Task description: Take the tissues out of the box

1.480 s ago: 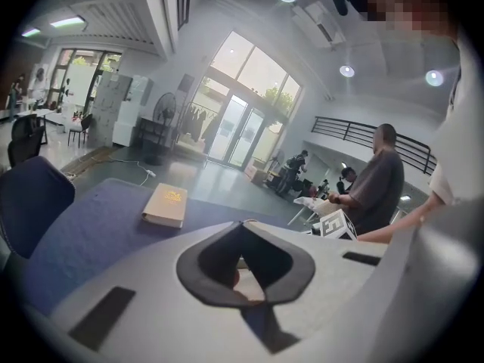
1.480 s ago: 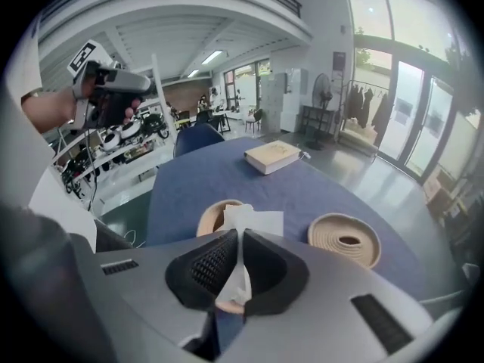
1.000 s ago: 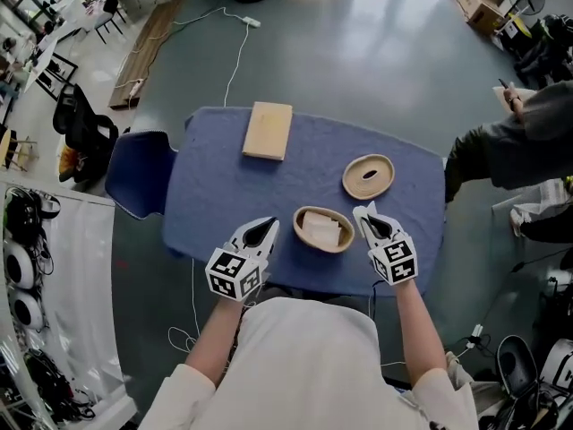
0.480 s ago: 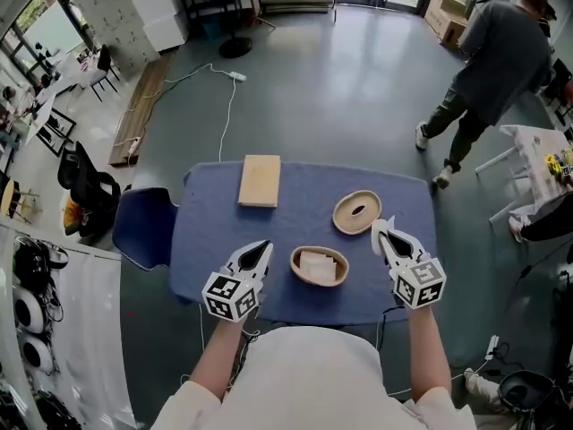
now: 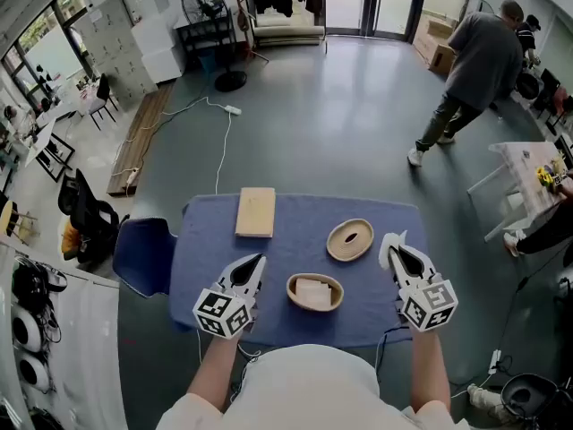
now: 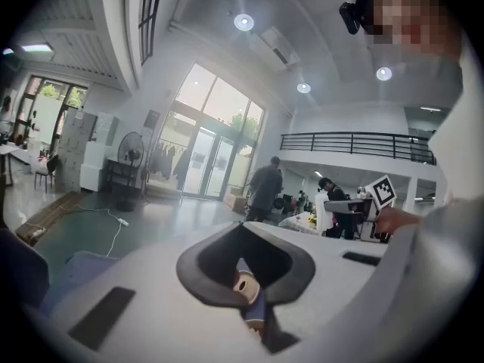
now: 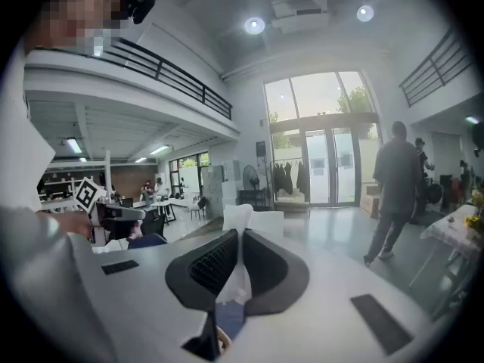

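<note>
An oval wooden tissue box (image 5: 292, 287) stands near the front of the blue-covered table (image 5: 210, 253), with white tissues (image 5: 314, 291) lying folded inside it. My right gripper (image 5: 392, 244) is to the right of the box and level with the table's right edge. It is shut on a white tissue (image 7: 247, 219), which sticks out past the tips. The same pinched tissue (image 5: 388, 243) shows small in the head view. My left gripper (image 5: 256, 262) hovers left of the box, shut and holding nothing. In the left gripper view, the left gripper (image 6: 246, 229) points out into the room.
A round wooden lid with a slot (image 5: 350, 239) lies behind the box. A flat wooden case (image 5: 255, 211) sits at the table's back left. A blue chair (image 5: 143, 254) stands at the table's left. A person (image 5: 470, 61) walks on the floor at the far right.
My right gripper has moved right, away from the box, with the tissue in it. The left gripper drifted slightly left. The head view now takes in more of the room, and the person has walked farther off.
</note>
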